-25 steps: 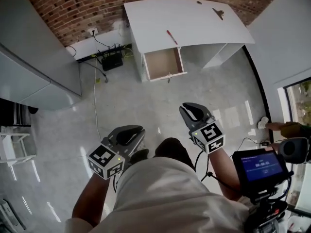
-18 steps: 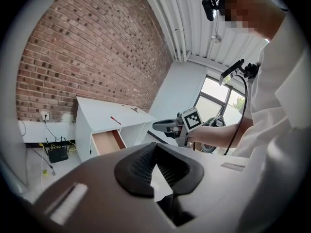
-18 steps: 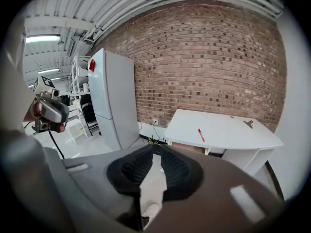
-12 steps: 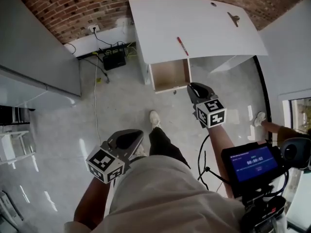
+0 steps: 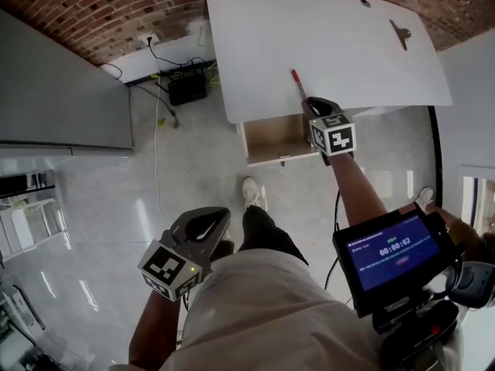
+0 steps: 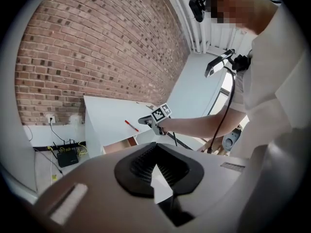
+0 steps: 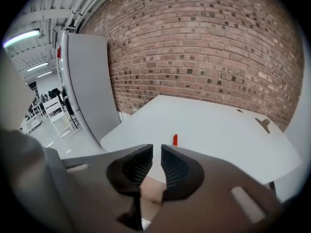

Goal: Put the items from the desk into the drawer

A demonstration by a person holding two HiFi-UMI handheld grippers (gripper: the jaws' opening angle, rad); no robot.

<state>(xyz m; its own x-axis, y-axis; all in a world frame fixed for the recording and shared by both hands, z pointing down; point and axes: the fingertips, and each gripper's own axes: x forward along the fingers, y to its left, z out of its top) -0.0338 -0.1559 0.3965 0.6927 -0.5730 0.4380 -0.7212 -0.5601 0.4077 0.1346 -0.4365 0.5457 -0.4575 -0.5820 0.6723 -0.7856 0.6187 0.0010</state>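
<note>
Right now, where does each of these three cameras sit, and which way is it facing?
Head view: sits on the person's head, faces steeply down at the white desk and open drawer; shows both arms, torso, left gripper, right gripper.
Left gripper view: rides that gripper, low beside the body, faces the brick wall and desk; shows its shut jaws, torso, outstretched right arm.
Right gripper view: rides that gripper, faces across the desk; shows its parted jaws.
Shared: all three show the red pen on the desk.

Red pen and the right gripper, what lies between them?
Nothing: only bare white desk top separates the red pen from the right gripper, clearest in the right gripper view.
</note>
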